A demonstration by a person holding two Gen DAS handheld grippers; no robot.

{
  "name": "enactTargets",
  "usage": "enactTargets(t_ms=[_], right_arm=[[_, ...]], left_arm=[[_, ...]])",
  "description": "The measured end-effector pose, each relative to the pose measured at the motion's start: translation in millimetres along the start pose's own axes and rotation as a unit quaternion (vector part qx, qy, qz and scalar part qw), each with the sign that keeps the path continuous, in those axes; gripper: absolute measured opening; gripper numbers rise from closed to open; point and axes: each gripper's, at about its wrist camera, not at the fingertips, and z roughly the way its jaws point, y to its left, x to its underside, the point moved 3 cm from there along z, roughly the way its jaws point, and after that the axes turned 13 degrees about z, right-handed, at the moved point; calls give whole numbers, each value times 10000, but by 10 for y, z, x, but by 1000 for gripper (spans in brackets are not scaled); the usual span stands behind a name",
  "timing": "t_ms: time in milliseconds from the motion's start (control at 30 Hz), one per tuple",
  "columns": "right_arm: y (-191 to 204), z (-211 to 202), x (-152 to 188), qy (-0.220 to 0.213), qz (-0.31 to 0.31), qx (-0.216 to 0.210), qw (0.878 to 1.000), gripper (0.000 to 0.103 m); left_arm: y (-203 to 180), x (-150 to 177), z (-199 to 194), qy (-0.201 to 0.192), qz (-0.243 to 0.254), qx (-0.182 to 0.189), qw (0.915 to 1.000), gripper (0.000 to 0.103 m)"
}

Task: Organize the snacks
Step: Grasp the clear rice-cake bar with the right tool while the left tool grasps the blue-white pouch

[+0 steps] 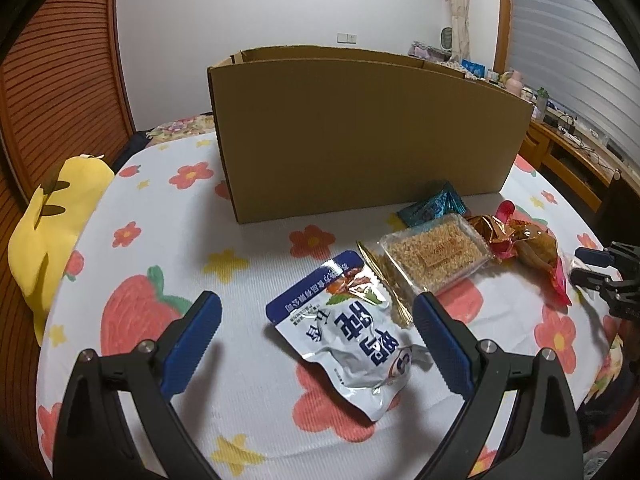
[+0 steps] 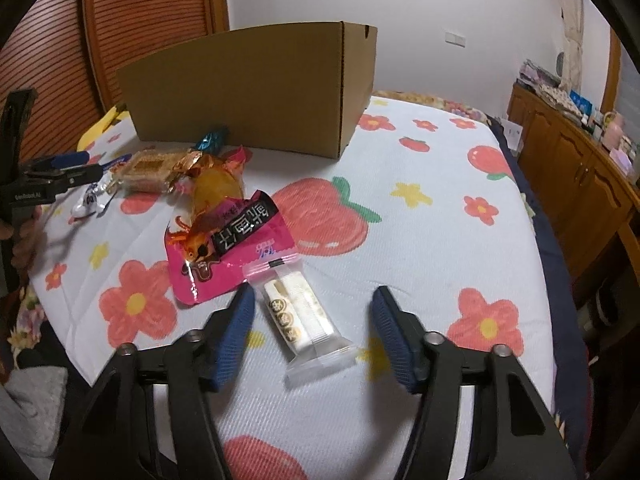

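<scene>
My left gripper [image 1: 316,304] is open, its blue fingers straddling a white and blue snack pouch [image 1: 352,344] that lies flat on the flowered bedsheet. Beyond the pouch sit a clear tray of grain bars [image 1: 436,256], a teal wrapper [image 1: 436,204] and gold and orange wrapped snacks [image 1: 536,248]. My right gripper [image 2: 314,294] is open around a clear packet of white bars [image 2: 304,320]; the left pad is close to it and the right pad stands apart. A pink packet [image 2: 224,252] lies just ahead. Behind the snacks stands an open cardboard box [image 1: 360,132], also seen in the right wrist view [image 2: 248,88].
A yellow plush toy [image 1: 52,232] lies at the bed's left edge. A wooden cabinet [image 2: 580,168] with clutter on top runs along the right side. A slatted wooden door [image 2: 132,20] stands behind the box. The sheet to the right of the snacks is bare [image 2: 420,240].
</scene>
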Motion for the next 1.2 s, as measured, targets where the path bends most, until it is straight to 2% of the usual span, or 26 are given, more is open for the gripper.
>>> enactTargets(t_ms=[67, 133, 533, 633, 900, 1200], right_arm=[[18, 2, 3, -3, -62, 7, 10000, 33], [36, -2, 7, -16, -119, -2, 9999, 21], [6, -59, -68, -213, 12, -37, 9998, 20], [12, -79, -126, -293, 51, -71, 9995, 20], [58, -67, -273, -454, 202, -211, 9985, 20], [88, 88, -363, -481, 302, -44, 9984, 20]], left_arm=[[-11, 5, 18, 79, 11, -11, 10000, 97], [-28, 7, 32, 132, 39, -22, 9999, 97], [-84, 37, 205, 687, -44, 139, 9975, 98], [-99, 44, 241, 824, -82, 133, 9965, 102], [-143, 29, 260, 932, -56, 20, 9956, 103], [-41, 38, 207, 881, -258, 234, 9955, 100]])
